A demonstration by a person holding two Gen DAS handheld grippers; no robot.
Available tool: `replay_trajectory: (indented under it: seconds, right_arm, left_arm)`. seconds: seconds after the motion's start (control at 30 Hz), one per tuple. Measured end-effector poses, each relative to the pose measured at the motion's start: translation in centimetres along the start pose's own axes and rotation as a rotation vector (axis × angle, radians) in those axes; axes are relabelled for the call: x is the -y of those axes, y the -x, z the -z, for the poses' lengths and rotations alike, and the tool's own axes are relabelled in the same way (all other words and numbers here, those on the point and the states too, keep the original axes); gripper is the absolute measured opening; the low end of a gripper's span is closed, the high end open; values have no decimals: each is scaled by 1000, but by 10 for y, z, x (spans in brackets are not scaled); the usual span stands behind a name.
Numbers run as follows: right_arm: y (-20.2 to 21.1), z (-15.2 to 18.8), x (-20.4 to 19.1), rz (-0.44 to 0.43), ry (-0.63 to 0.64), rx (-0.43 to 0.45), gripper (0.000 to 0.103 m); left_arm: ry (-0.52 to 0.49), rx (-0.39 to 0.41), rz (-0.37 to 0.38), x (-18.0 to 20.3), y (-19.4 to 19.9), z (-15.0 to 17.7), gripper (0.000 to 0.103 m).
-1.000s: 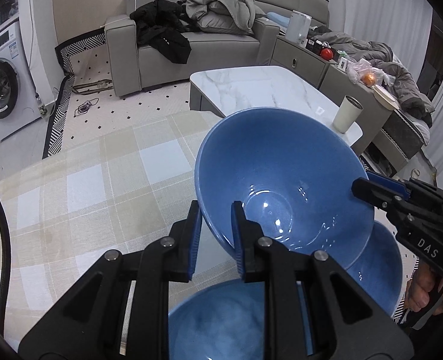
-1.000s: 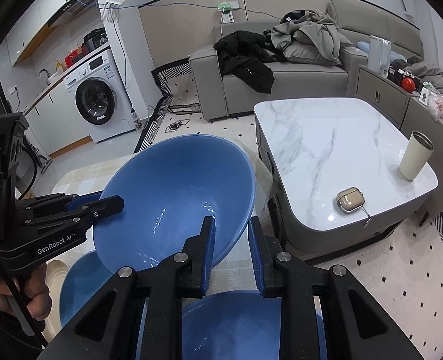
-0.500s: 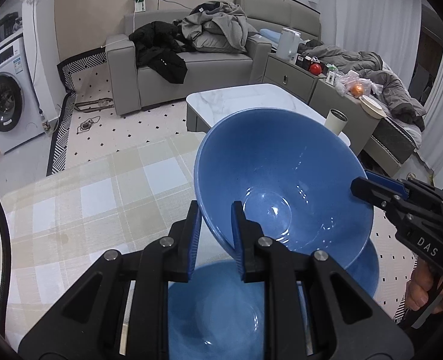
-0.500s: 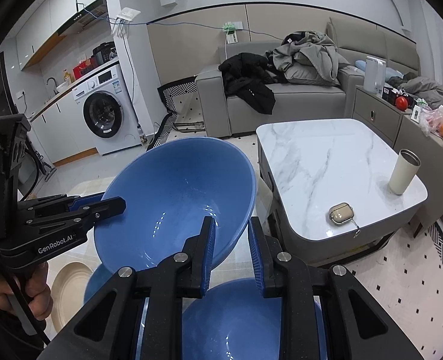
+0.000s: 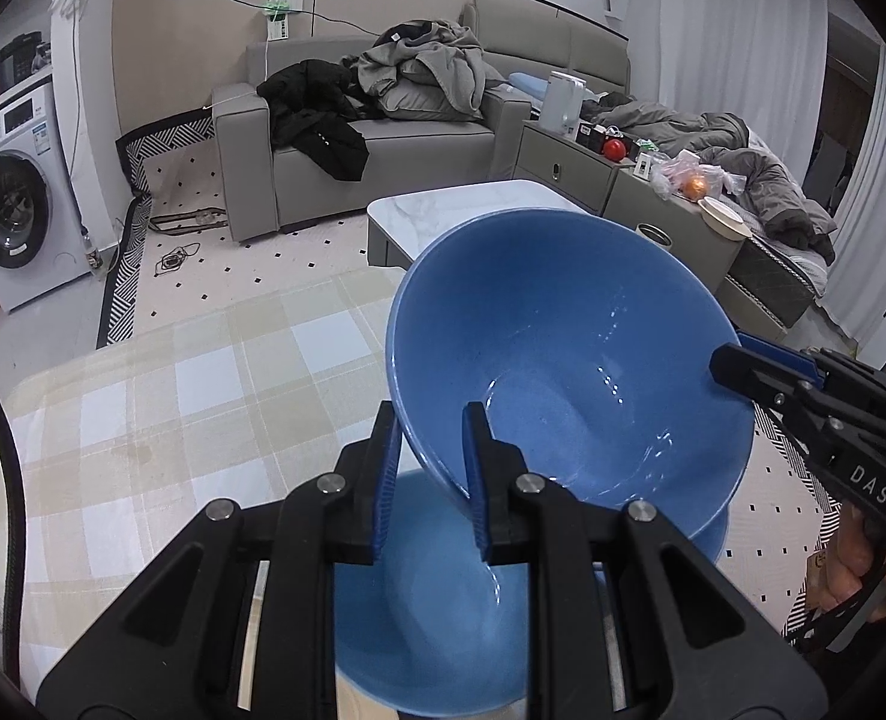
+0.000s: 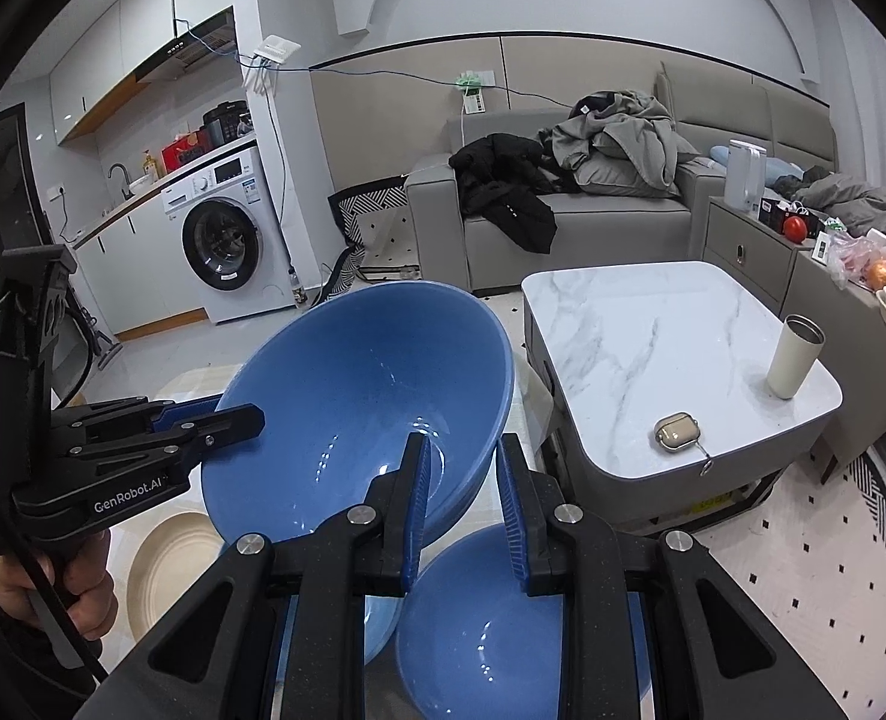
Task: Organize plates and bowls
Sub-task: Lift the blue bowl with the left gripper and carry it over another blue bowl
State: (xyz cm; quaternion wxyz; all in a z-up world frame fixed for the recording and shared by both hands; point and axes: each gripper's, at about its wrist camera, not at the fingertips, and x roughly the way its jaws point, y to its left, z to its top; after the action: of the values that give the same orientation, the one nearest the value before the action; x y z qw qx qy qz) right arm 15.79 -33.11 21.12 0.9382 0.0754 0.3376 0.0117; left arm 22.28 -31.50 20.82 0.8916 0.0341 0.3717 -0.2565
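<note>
The big blue bowl (image 5: pixel 568 360) hangs tilted in the air, its rim pinched on two opposite sides; the left tongs (image 5: pixel 428 480) are clenched on the near rim in the left view, one finger inside and one outside; the right tongs (image 6: pixel 463 498) grasp the opposite rim likewise. Below both tongs sit two more blue bowls (image 6: pixel 496 630), with a cream plate (image 6: pixel 164 570) under the left tongs, all over a checked cloth (image 5: pixel 161 420).
</note>
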Motion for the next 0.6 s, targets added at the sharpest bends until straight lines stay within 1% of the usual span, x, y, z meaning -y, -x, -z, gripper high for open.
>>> replay_trajectory:
  seconds: [0.2, 0.6]
  right_arm:
    - [16, 8, -13, -10, 2, 18, 25]
    - [28, 23, -37, -33, 9, 25, 25]
  left_arm:
    - [-7, 5, -8, -1, 24, 16, 17]
    - [5, 10, -13, -16, 47, 43, 17]
